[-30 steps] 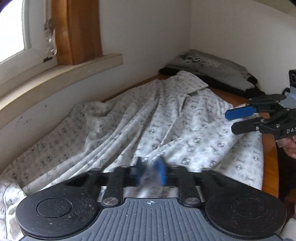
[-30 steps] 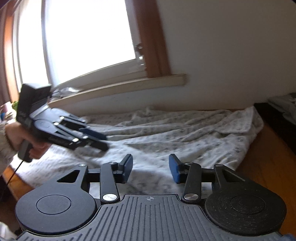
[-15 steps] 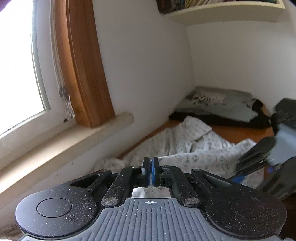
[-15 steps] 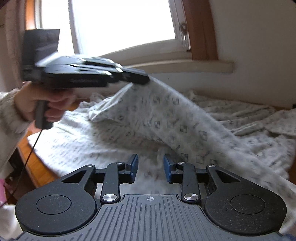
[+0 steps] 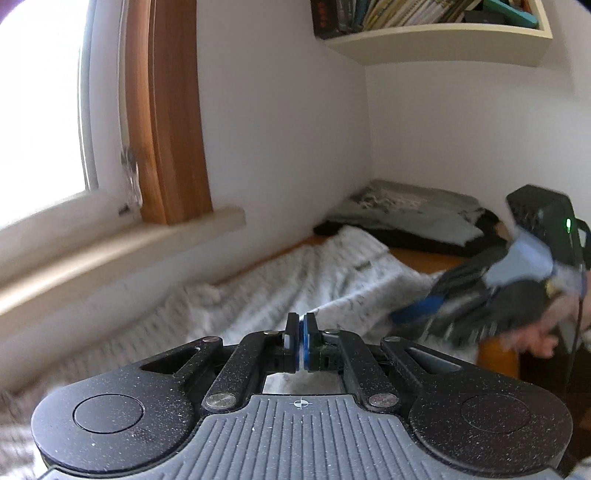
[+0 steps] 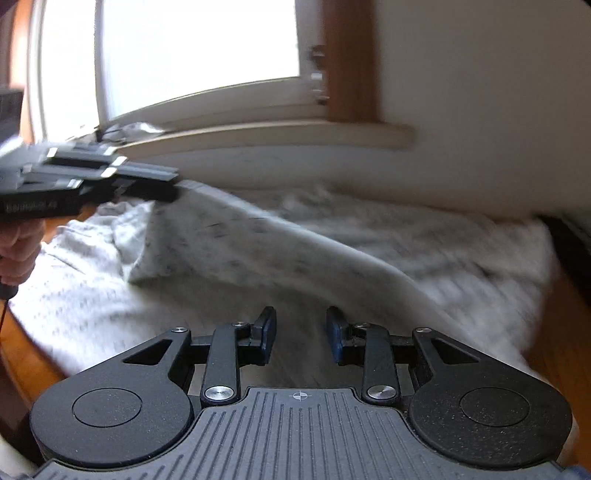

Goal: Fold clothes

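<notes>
A white garment with a small grey print lies spread over the wooden tabletop below the window. My left gripper is shut on one edge of it. In the right wrist view that left gripper holds the edge up, so the cloth slopes down from it in a long ridge. My right gripper hovers low over the cloth at the near side, its jaws partly apart with nothing pinched between them. From the left wrist view the right gripper appears blurred, in a person's hand, at the garment's right edge.
A folded stack of grey and black clothes sits in the far corner against the wall. The window sill runs along the back of the table. A shelf with books hangs above the corner. Bare wood shows between garment and stack.
The left gripper closed on the garment's edge, then lifted it off the table and carried it along. The right gripper's jaws narrowed a little and it shifted slightly over the cloth.
</notes>
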{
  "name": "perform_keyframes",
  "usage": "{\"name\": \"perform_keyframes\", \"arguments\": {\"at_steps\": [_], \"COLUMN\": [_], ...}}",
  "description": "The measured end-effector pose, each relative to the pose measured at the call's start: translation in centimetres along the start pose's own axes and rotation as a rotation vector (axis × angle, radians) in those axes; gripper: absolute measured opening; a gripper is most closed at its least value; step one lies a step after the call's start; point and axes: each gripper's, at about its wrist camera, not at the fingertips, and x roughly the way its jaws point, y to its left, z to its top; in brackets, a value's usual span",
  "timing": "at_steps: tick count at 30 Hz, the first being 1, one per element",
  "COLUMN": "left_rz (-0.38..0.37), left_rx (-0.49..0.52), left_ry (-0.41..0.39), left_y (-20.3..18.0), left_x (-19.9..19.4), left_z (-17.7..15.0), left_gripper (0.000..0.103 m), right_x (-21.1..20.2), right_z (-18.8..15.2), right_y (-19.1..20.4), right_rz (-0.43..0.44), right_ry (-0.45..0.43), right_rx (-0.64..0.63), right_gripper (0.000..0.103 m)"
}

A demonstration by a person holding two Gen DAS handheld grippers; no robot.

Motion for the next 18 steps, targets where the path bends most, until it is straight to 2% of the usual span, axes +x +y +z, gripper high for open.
{"name": "perform_keyframes", "arguments": {"at_steps": [2,4,9,12,15,18], "left_rz": [-0.016,-0.025,-0.035,-0.040,-0.040,-0.032], "left_rx": [-0.003,-0.002,0.019,0.028,0.023,0.015], "left_ry": [0.020,0.046,0.099,0.120,0.133,0.143], "left_y": [-0.7,-1.2,-1.8,-1.9,-1.9,-1.7], "left_x": [-0.4,-0.4,-0.3,-0.5,-0.7,-1.0], "left_z": [-1.3,-2.4,-3.8,-4.1,-4.4,-4.5], "left_gripper": [0.002,0.002,0.002,0.002,0.002,0.001], "right_x": [-2.2,-4.4,-6.7,-5.8,-4.1,-1.4], "right_z": [-1.4,-2.1,-0.7,1.2,2.2,2.8], "right_y": [-1.7,-3.7,-6.8,-8.0,-7.5,-5.9], "right_rz": [-0.031,-0.056,-0.139,-0.115,-0.089,-0.062], "right_ry": [-0.008,-0.033,-0.089,-0.105,-0.093,-0.061], "right_rx": [0.041,0.088,0.137,0.162,0.153,0.120], "right_gripper": [0.033,0.042,0.043,0.044,0.045,0.054]}}
